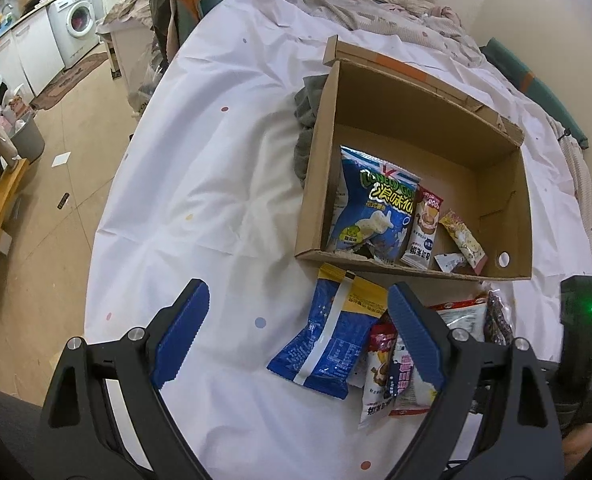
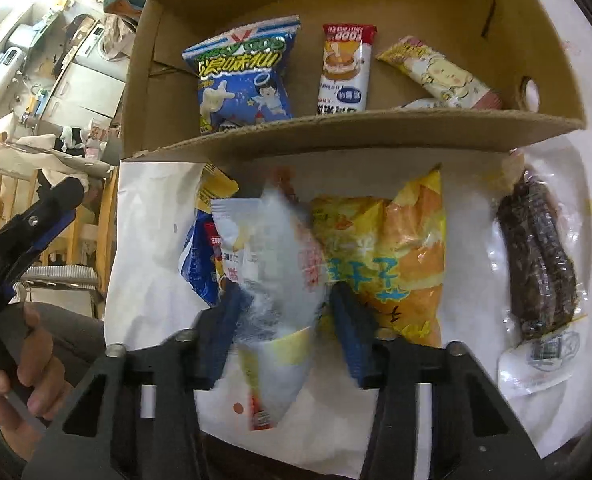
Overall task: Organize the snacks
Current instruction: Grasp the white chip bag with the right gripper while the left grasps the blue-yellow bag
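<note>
Your right gripper (image 2: 282, 322) has its blue pads pressed on a crinkly white plastic snack packet (image 2: 274, 272). Your left gripper (image 1: 296, 336) gapes wide, holding nothing.

light: even indoor, glare upper left | blur: right wrist view smeared | edges: fisheye-bent, dark corners

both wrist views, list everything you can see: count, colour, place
cardboard box: one, brown, open, on the white sheet
packets in box: four or more; big blue bag, white-and-red stick, yellow-pink stick, a small white one
loose packets in front of box: blue-yellow bag, orange-yellow bag, dark clear-wrapped snack, white see-through packet, others
washing machine: one, white, far left
left gripper: fingers wide, empty
right gripper: fingers around the white see-through packet
</note>
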Demonstrator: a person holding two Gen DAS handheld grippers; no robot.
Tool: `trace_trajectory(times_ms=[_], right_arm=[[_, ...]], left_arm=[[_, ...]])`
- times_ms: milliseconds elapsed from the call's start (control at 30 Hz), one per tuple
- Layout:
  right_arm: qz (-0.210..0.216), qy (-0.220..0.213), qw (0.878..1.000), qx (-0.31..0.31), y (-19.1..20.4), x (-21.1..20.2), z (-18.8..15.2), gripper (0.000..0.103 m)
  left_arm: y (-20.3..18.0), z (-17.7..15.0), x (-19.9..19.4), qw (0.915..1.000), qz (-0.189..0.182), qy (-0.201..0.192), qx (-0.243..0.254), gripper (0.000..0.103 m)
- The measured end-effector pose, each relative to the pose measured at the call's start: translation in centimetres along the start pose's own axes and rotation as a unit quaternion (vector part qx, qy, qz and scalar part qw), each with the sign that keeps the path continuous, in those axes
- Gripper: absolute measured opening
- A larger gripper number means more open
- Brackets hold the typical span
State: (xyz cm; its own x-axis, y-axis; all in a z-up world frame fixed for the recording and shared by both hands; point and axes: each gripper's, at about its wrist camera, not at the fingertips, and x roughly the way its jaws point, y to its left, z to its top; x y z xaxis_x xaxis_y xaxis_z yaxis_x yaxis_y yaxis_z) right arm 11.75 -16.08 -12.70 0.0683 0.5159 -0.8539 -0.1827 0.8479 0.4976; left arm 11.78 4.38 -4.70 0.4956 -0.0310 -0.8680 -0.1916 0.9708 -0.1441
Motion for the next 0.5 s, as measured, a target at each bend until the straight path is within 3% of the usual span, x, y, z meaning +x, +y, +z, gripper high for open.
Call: trace_trajectory(times_ms=[33, 167, 300, 367, 500], right_arm=[[0.007, -0.003, 1.000, -0.003, 0.0, -0.5, -0.2, 0.031], [0.034, -0.019, 0.999, 0.000, -0.9, -2.8, -0.9, 0.031], [0.082, -0.063, 0.995, 0.010, -2.4, -6.2, -1.7, 0.030], [0.109, -0.099, 0.989, 0.020, -3.2, -8.0, -1.9, 0.030], [0.110, -0.145, 0.982, 0.042, -4.6, -10.2, -1.9, 0.030]], left_arm=[[0.0, 0.0, 0.1, 1.0000, 0.002, 0.001, 0.001, 0.089], [0.2, -0.1, 0.3, 0.9999, 0.010, 0.005, 0.003, 0.089], [1.2, 0.0, 1.6, 0.9993, 0.026, 0.028, -0.003, 0.089], [1.8, 0.0, 2.4, 0.9985, 0.027, 0.045, -0.013, 0.089], [1.4, -0.8, 5.5, 0.9940, 0.019, 0.108, 0.003, 0.089]])
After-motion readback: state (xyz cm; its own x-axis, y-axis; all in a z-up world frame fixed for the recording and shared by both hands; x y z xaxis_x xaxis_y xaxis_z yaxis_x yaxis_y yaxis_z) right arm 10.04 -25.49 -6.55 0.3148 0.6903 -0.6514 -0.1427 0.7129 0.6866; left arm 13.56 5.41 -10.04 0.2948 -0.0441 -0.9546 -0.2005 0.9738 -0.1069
